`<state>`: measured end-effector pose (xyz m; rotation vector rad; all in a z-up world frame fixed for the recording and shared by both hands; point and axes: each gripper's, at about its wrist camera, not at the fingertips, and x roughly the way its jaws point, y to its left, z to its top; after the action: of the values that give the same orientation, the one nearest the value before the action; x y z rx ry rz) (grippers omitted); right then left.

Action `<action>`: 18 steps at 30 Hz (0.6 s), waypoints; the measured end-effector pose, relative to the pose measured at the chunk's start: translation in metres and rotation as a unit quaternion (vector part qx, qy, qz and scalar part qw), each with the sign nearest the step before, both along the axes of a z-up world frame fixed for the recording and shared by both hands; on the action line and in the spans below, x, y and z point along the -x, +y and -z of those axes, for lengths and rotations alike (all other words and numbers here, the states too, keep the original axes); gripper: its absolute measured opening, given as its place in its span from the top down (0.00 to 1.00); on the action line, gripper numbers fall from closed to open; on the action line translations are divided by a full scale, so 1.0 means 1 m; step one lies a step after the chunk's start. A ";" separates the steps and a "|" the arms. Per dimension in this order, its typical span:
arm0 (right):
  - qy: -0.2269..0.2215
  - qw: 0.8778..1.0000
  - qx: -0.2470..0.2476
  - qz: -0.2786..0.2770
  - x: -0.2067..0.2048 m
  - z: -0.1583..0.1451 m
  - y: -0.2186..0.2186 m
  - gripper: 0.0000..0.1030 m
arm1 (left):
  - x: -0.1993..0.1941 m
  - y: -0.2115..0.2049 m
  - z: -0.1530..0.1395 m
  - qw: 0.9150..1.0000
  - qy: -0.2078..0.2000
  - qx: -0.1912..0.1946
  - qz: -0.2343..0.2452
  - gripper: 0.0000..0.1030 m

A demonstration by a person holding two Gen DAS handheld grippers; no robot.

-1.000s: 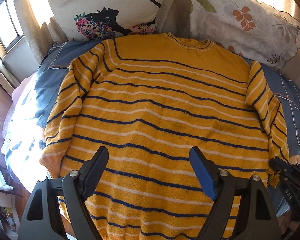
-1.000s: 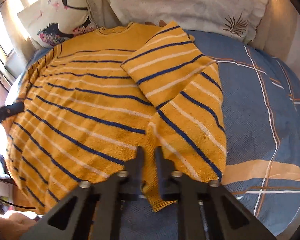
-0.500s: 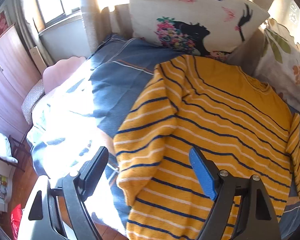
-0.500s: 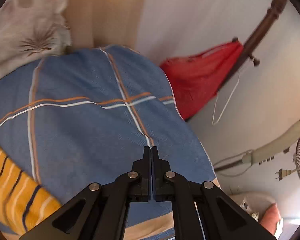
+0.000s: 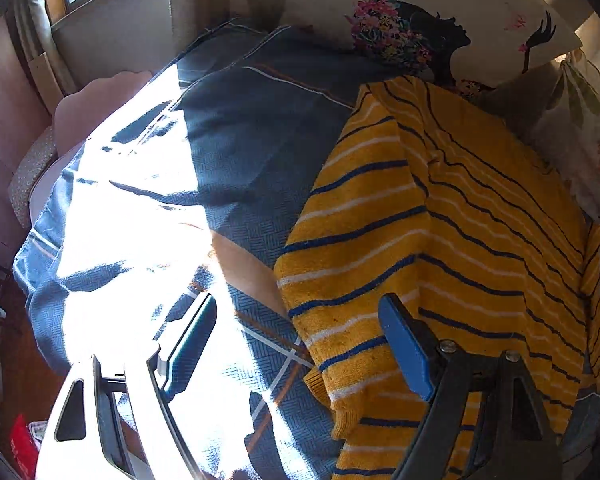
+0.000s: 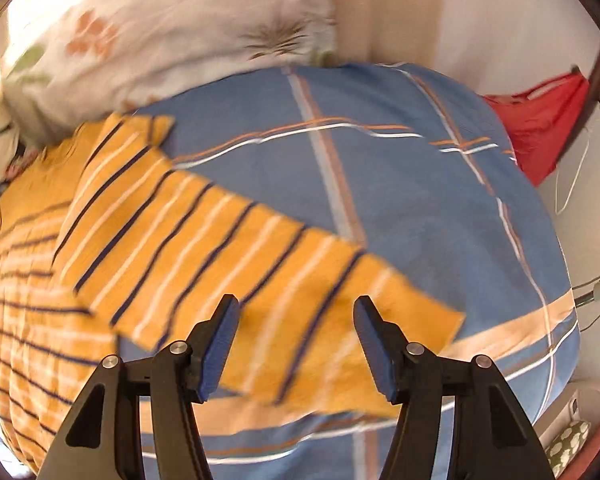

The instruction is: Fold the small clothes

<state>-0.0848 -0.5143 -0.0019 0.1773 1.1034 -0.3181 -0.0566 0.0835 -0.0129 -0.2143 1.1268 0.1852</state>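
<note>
A yellow sweater with navy and white stripes (image 5: 460, 240) lies flat on the blue bed cover (image 5: 260, 140). Its left sleeve (image 5: 352, 264) runs down beside the body, cuff near my left gripper. My left gripper (image 5: 296, 332) is open and empty, its right finger over the sleeve, its left finger over the sunlit cover. In the right wrist view the other sleeve (image 6: 260, 280) lies stretched out sideways onto the cover (image 6: 420, 200). My right gripper (image 6: 296, 344) is open and empty, just above that sleeve's cuff end.
Printed pillows (image 5: 440, 20) stand at the head of the bed, also showing in the right wrist view (image 6: 160, 32). A window and wall (image 5: 112, 20) are at the left. A red bag (image 6: 540, 128) hangs past the bed's right edge. Strong sun glare (image 5: 132, 240) covers the left cover.
My left gripper has swung left to the left sleeve's cuff. My right gripper has opened, releasing the right sleeve, which now lies stretched out on the cover instead of folded across the body.
</note>
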 end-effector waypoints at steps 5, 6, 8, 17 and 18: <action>0.005 1.000 0.010 -0.002 0.001 0.000 0.038 0.38 | -0.014 -0.011 0.027 0.996 0.043 0.040 0.063 0.93; 0.006 1.000 0.014 0.000 0.002 0.000 0.046 0.38 | -0.015 -0.007 0.027 0.996 0.047 0.054 0.057 0.93; 0.004 1.000 0.026 0.005 0.004 -0.006 0.057 0.38 | -0.016 0.013 0.015 0.995 0.026 0.082 0.041 0.93; 0.004 0.997 0.053 0.048 0.014 -0.018 0.077 0.38 | -0.034 0.183 -0.009 0.986 0.006 -0.030 -0.166 0.93; 0.000 0.997 0.054 0.059 0.018 -0.021 0.076 0.38 | -0.033 0.196 -0.008 0.984 0.007 -0.024 -0.177 0.93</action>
<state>-0.1027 -0.4381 0.0187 0.1464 1.0747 -0.4832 -0.0235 0.2796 -0.0046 -0.3698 1.0902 0.5295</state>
